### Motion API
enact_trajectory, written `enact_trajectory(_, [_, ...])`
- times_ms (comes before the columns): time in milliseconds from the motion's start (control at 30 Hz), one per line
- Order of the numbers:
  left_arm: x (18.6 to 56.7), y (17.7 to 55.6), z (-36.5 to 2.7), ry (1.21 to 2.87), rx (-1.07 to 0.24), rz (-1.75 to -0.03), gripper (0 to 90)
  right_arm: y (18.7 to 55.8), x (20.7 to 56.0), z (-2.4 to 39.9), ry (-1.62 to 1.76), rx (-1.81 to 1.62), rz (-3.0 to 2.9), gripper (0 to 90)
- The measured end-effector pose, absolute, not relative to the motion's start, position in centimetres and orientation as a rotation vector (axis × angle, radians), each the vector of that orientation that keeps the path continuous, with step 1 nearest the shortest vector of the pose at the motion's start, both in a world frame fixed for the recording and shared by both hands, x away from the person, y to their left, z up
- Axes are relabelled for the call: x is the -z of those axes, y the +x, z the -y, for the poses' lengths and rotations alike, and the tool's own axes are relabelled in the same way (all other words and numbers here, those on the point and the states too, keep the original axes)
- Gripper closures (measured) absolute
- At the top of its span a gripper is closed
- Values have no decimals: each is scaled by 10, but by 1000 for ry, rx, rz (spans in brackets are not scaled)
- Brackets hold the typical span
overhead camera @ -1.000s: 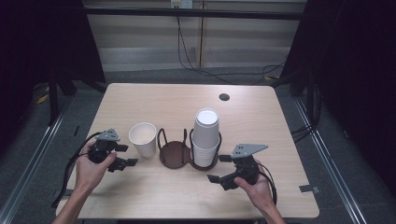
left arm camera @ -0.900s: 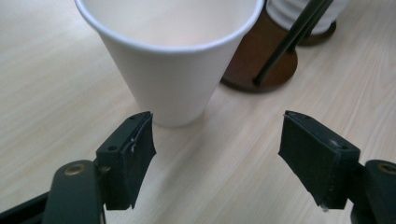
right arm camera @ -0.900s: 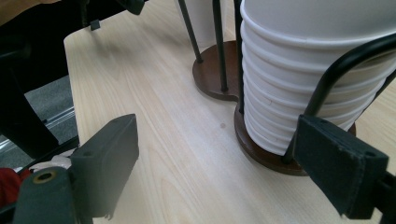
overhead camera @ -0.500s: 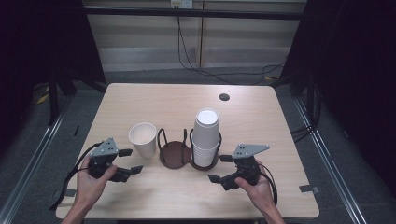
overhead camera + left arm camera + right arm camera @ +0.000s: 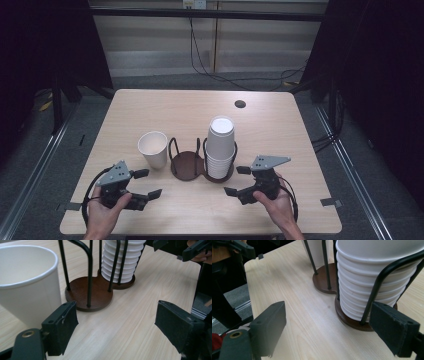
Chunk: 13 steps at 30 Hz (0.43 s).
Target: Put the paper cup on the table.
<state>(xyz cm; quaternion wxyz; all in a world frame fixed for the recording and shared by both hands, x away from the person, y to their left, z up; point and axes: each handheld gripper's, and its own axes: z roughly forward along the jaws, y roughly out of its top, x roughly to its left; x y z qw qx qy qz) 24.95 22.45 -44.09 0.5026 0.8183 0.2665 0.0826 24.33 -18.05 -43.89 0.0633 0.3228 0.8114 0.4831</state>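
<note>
From above, the left gripper (image 5: 146, 184) sat just short of the lone paper cup (image 5: 153, 148), its jaws having just been opening, nothing between them. Along the right gripper (image 5: 327, 332), jaws stood wide and empty near the cup stack (image 5: 372, 282) in its holder (image 5: 325, 283).

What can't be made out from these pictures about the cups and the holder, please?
- Number of cups in the stack of cups: ridges too small in the high view; top cut off by the edge in both gripper views.
- Base of the single cup: hidden behind the left gripper's jaw in the left gripper view.
- Small dark disc: too small to identify.
</note>
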Motion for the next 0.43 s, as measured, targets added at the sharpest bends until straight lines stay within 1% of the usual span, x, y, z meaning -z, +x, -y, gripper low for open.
enact_trajectory(67, [446,249,-218,1928,-165,-655,178,242,441,181,985,-1460,-2443,145])
enact_trajectory(100, [448,250,-216,1927,-170,-656,179,241,442,180,988,-1453,-2440,146])
enact_trajectory(167, [453,252,-206,1963,-193,-657,179,241,445,180,990,-1447,-2439,146])
enact_trajectory(233, [457,255,-197,1962,-155,-647,179,241,449,178,1000,-1436,-2443,146])
enact_trajectory(333, [461,254,-188,1971,-160,-646,184,242,451,177,1013,-1435,-2429,145])
enact_trajectory(400, [464,255,-186,1970,-156,-678,184,242,453,176,1026,-1421,-2414,145])
enact_trajectory(433, [465,256,-187,1945,-127,-718,184,242,455,176,1032,-1404,-2419,146])
